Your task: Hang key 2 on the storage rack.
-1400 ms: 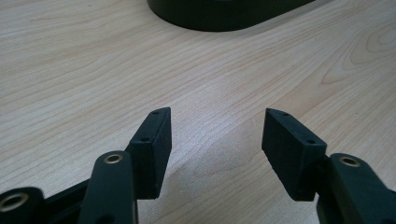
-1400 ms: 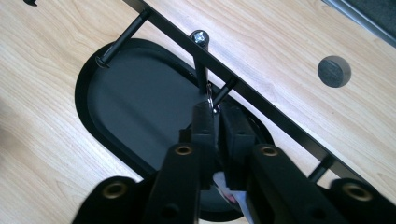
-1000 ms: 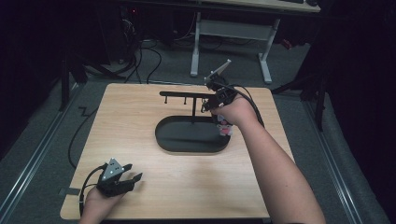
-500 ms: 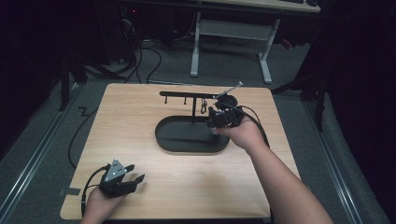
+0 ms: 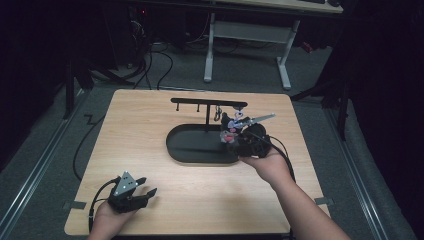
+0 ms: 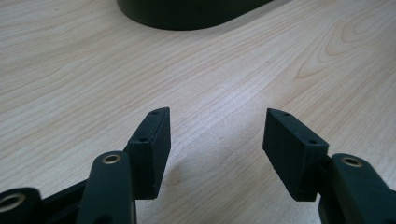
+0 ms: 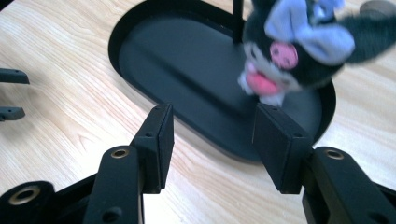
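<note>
While your right gripper (image 7: 210,149) sits with its jaws apart and nothing between them, having just been opening, the little plush charm (image 7: 299,51) hangs beyond and above its tips, slightly toward the right-hand jaw, dangling over the far end of the black oval tray (image 7: 187,60). From the high view the charm (image 5: 229,131) appears to hang from the bar of the black stand (image 5: 207,103) that rises out of the tray, just ahead of your right gripper (image 5: 235,137); whether its loop sits fully on a hook you cannot tell from here. By the look of it, you are at the release-and-withdraw step of hanging the charm. Your next move calls for drawing the gripper straight back along its own line, keeping the jaws spread so neither pad brushes the plush and sets it swinging. Your left gripper (image 6: 215,140) rests low over bare wood of the table (image 6: 233,70), jaws spread wide and empty, the tray's near rim well ahead of its tips.
</note>
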A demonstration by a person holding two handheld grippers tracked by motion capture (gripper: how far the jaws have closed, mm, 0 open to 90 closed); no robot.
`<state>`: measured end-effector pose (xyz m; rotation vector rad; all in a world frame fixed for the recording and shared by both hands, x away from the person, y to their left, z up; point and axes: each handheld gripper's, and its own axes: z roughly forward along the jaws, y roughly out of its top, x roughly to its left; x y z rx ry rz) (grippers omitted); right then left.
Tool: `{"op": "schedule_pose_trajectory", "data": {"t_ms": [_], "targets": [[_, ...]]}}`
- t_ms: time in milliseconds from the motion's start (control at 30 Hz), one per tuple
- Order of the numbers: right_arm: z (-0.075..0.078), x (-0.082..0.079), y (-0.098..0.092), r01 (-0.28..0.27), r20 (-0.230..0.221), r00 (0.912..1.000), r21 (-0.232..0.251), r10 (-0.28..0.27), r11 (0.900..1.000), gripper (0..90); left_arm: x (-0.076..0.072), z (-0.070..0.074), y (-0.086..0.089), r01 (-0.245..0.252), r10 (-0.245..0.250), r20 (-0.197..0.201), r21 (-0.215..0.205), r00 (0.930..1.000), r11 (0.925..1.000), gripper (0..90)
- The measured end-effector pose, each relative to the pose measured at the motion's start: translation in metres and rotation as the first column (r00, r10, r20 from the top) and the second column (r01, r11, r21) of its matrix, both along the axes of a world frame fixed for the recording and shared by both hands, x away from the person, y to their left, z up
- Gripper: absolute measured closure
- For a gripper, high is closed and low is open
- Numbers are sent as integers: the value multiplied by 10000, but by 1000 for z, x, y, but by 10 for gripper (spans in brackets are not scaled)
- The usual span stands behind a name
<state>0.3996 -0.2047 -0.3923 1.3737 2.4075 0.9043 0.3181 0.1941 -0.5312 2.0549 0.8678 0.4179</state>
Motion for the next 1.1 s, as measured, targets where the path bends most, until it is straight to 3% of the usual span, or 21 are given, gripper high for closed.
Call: {"op": "schedule_pose_trajectory", "data": {"t_ms": [67, 100, 267, 600, 700, 1000, 1100], "targets": [[-7, -8, -4, -17, 274, 9996, -108, 20, 9999, 475, 0, 0, -1, 39, -39, -20, 5, 10000, 10000, 423], [-10, -10, -6, 38, 202, 9998, -116, -35, 9999, 470, -1, 0, -2, 51, -51, -27, -12, 10000, 10000, 423], [-30, -30, -20, 278, 520, 9982, 142, -285, 9995, 459, -2, -1, -4, 118, -118, -83, 10, 9999, 9999, 423], [-77, -76, -46, 739, 1600, 9841, 277, -774, 9969, 400, -6, -1, -12, 315, -314, -126, 6, 9994, 9995, 422], [-92, -90, -52, 858, 2020, 9749, 475, -937, 9952, 390, -8, 0, -15, 409, -409, -96, -54, 9991, 9991, 422], [-125, -126, -66, 1179, 2621, 9547, 1022, -1410, 9878, 364, -13, 3, -25, 614, -615, -26, -221, 9981, 9979, 421], [-130, -133, -68, 1169, 2396, 9596, 1366, -1473, 9837, 350, -15, 5, -28, 635, -636, -28, -299, 9980, 9975, 420]]}}
